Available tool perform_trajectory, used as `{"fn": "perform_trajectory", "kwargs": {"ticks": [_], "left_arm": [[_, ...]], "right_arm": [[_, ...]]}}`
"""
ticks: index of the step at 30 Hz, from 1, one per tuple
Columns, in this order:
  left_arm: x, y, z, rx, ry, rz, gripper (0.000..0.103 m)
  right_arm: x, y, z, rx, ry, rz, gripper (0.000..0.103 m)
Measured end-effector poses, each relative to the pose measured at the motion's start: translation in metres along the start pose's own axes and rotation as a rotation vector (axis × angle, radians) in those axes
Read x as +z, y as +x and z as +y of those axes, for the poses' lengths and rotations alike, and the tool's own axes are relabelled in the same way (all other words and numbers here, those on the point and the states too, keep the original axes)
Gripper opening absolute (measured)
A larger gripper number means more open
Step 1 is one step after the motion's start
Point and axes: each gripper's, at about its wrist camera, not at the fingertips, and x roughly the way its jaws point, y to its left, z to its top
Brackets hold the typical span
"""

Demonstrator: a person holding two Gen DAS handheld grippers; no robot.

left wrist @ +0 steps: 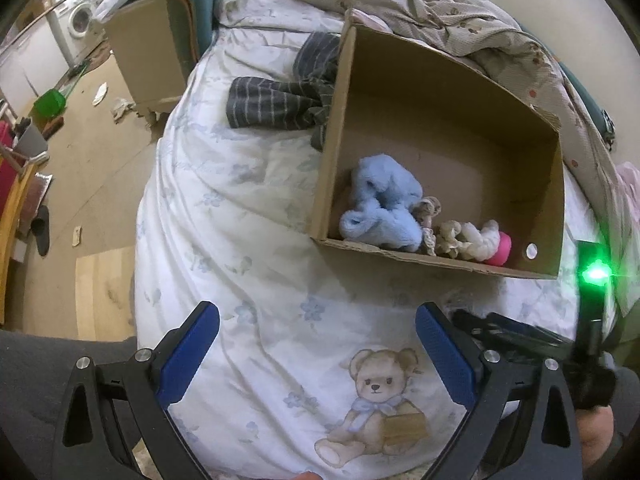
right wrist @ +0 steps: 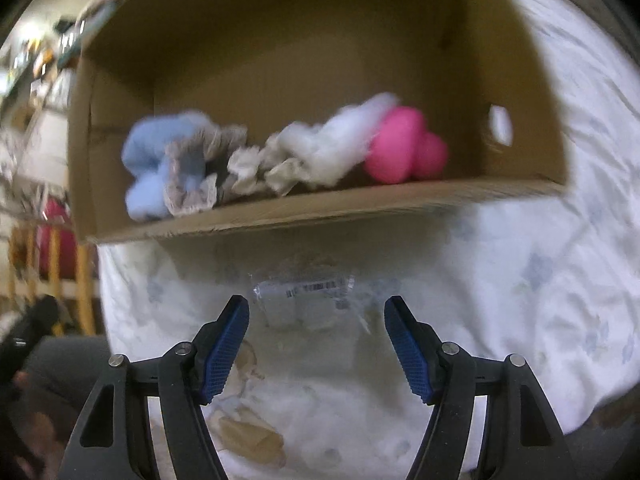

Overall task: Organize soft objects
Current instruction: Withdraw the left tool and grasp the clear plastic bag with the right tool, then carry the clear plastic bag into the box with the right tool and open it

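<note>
An open cardboard box [left wrist: 440, 259] [right wrist: 320, 208] lies on a white floral duvet [left wrist: 240, 240]. Along its near wall sit a fluffy blue item [left wrist: 380, 200] [right wrist: 148, 160], beige lacy pieces [left wrist: 448, 236] [right wrist: 248, 164], a white fluffy piece [left wrist: 486, 236] [right wrist: 344, 140] and a pink object [left wrist: 502, 249] [right wrist: 404, 148]. My left gripper [left wrist: 317, 312] hangs open and empty over the duvet, short of the box. My right gripper [right wrist: 317, 302] is open just above a clear plastic packet [right wrist: 304, 300] with a barcode, in front of the box. The right wrist view is blurred.
A dark striped garment [left wrist: 276, 104] lies left of the box. A crumpled beige blanket [left wrist: 440, 8] is heaped behind it. Left of the bed stand a beige cabinet [left wrist: 148, 60], a washing machine [left wrist: 80, 20], a green dustpan [left wrist: 50, 102] and a wooden frame [left wrist: 12, 208].
</note>
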Motion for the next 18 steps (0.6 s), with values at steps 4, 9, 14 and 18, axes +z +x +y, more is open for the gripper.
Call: {"fn": "perform_trajectory", "kwargs": {"ticks": [4, 9, 14, 18], "left_arm": [[0.002, 0.002, -0.002, 0.007, 0.013, -0.003, 0.098], [0.003, 0.006, 0.003, 0.026, -0.004, 0.011, 0.098], [0.004, 0.008, -0.001, 0.024, 0.01, 0.012, 0.098], [0.003, 0.011, -0.005, 0.032, 0.029, 0.015, 0.098]], "right_arm": [[0.002, 0.017, 0.017, -0.048, -0.064, 0.031, 0.074], [-0.001, 0.029, 0.025, -0.085, -0.104, 0.047, 0.069], [-0.004, 0.025, 0.02, -0.069, -0.104, 0.039, 0.028], [-0.007, 0.017, 0.016, -0.041, -0.112, 0.034, 0.027]]}}
